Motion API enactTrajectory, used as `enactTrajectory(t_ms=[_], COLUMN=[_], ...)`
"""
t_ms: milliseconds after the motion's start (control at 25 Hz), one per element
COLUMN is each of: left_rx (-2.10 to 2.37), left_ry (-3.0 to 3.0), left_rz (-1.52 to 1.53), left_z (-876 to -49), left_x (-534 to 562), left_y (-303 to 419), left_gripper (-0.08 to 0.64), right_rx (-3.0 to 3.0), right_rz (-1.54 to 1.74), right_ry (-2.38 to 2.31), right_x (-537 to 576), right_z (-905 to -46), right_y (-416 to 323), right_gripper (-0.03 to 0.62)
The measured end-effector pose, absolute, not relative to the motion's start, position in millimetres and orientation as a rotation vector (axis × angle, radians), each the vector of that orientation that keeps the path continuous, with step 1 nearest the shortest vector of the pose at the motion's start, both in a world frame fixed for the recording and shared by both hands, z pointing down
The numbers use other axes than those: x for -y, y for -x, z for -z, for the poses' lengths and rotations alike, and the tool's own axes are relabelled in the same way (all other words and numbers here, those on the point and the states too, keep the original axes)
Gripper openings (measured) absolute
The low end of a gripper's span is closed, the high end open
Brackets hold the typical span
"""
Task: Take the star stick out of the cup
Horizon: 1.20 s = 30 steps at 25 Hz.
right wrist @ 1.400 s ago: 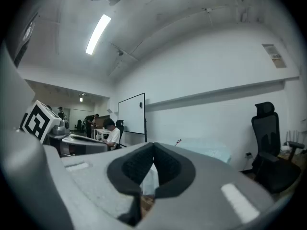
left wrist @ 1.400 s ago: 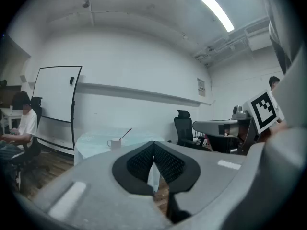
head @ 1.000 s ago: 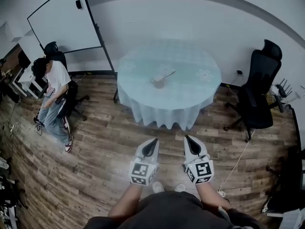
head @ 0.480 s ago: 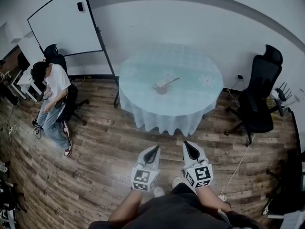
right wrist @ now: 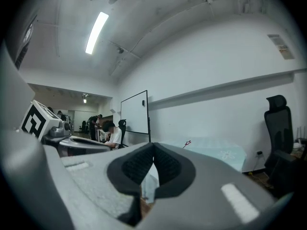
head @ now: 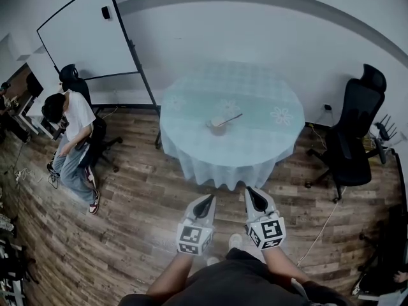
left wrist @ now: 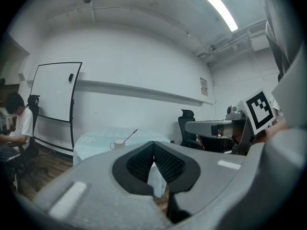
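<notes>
A white cup (head: 218, 125) stands near the middle of a round table (head: 255, 142) with a pale blue cloth. A thin stick with a star end (head: 231, 117) leans out of it to the right. The left gripper view shows the cup (left wrist: 117, 144) and the stick (left wrist: 130, 136) far off. In the right gripper view only the stick's star tip (right wrist: 188, 143) shows above the jaws. My left gripper (head: 204, 202) and right gripper (head: 254, 196) hang side by side over the floor, well short of the table. Both are shut with nothing in them.
A black office chair (head: 352, 139) stands right of the table. A whiteboard on a stand (head: 95, 34) is at the back left. A person sits on a chair (head: 71, 132) at the left. Wooden floor (head: 140, 215) lies between me and the table.
The table, with the cup on it, sits slightly lower and nearer in the head view. Both grippers stay shut and side by side.
</notes>
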State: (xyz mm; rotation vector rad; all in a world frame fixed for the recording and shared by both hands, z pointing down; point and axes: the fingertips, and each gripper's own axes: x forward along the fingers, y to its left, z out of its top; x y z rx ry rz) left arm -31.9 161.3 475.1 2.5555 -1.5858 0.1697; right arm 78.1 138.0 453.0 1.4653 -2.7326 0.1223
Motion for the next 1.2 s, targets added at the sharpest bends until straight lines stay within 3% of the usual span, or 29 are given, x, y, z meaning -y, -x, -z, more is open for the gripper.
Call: enactTrajectory(t_ms=[800,1200], left_rx=[1.669,1.674], left_ry=[-2.496,-2.459], left_rz=[-0.191,-0.188], left_z=[-461,-467], left_x=[-57,-36], left_y=[4,7], left_gripper=[0.005,0.005], right_rx=[2.793,2.862], right_rz=[-0.171,-0.187], right_ry=[-1.416,-1.331], right_x=[-22,-2], right_z=[-451,-449], right_y=[-117,-102], right_gripper=[0.003,0.003])
